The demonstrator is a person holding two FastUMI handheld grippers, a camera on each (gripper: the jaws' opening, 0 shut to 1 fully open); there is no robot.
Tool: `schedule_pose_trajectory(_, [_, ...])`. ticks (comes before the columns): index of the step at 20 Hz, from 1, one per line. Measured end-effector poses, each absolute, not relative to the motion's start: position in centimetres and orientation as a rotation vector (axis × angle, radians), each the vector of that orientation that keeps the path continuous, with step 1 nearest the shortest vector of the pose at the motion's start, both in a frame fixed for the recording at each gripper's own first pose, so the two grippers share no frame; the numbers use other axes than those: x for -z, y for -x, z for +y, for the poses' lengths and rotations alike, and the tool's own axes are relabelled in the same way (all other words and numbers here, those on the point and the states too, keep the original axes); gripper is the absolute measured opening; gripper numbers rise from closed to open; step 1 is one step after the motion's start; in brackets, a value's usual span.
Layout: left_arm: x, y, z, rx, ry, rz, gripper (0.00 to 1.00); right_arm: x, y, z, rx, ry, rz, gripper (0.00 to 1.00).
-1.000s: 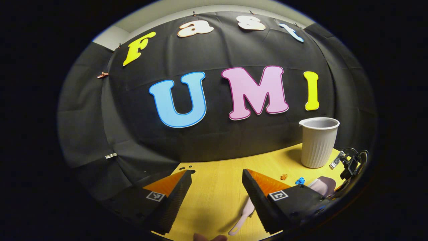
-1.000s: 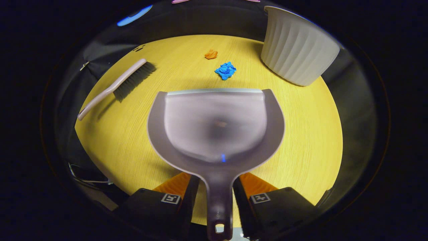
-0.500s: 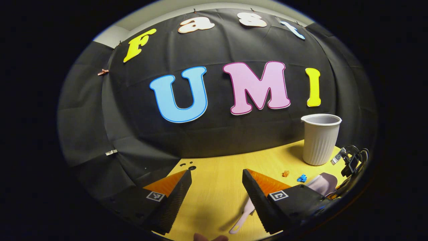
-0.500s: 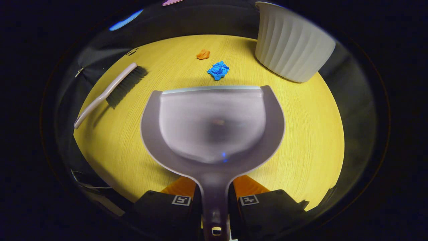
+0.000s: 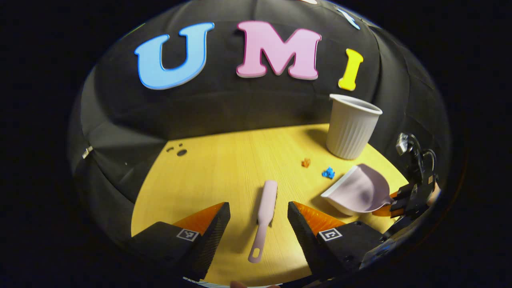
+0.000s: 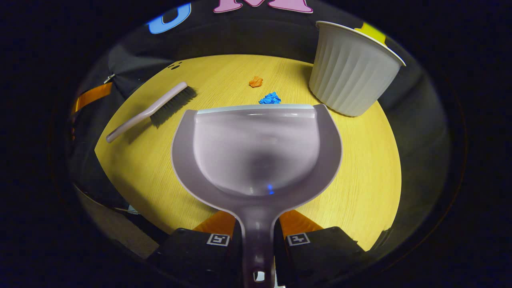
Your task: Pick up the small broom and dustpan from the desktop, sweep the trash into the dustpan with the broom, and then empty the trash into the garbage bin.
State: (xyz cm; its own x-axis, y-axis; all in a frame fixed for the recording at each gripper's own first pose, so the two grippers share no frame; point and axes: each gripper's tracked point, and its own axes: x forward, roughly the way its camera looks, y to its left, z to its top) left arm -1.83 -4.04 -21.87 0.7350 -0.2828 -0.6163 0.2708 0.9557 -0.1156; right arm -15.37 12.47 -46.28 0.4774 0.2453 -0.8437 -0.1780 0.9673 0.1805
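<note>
So the right gripper point(image 6: 256, 232) was clamped on the dustpan point(image 6: 256, 148) handle, pan sitting just short of the blue scrap point(image 6: 270, 98) and orange scrap point(image 6: 256, 81), bin point(image 6: 352, 80) close by. Left gripper point(image 5: 258, 218) was spread wide over the broom point(image 5: 264, 216) lying on the desk point(image 5: 216, 168)

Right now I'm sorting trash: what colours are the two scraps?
One orange, one blue; clearest in the right gripper view.

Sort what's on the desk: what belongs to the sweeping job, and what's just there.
Job: broom, dustpan held by the right gripper, blue scrap, orange scrap, white ribbed bin, open left gripper.
Just there: dark holes in the desktop.
</note>
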Motion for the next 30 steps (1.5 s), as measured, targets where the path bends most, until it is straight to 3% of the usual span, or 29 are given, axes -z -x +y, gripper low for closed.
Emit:
schedule_pose_trajectory(9, [31.0,0.9,-6.4,0.403,-0.105,0.934,0.82,44.8,18.8,9.6,-0.198,-0.090,1.048,0.37])
schedule_pose_trajectory(19, [36.9,0.2,-8.0,0.415,-0.119,1.080,0.68,44.5,20.5,7.1,-0.151,-0.101,1.070,0.37])
schedule_pose_trajectory(22, [37.3,-0.3,-8.6,0.421,-0.113,1.075,0.55,44.6,20.4,6.9,-0.160,-0.095,1.073,0.37])
schedule_pose_trajectory(26, [36.7,-1.1,-8.2,0.431,-0.159,1.053,0.29,44.4,20.4,7.1,-0.224,-0.052,1.121,0.37])
schedule_pose_trajectory(30, [34.2,-3.7,-9.3,0.448,-0.167,0.976,0.27,45.2,19.8,6.7,-0.295,0.001,1.229,0.37])
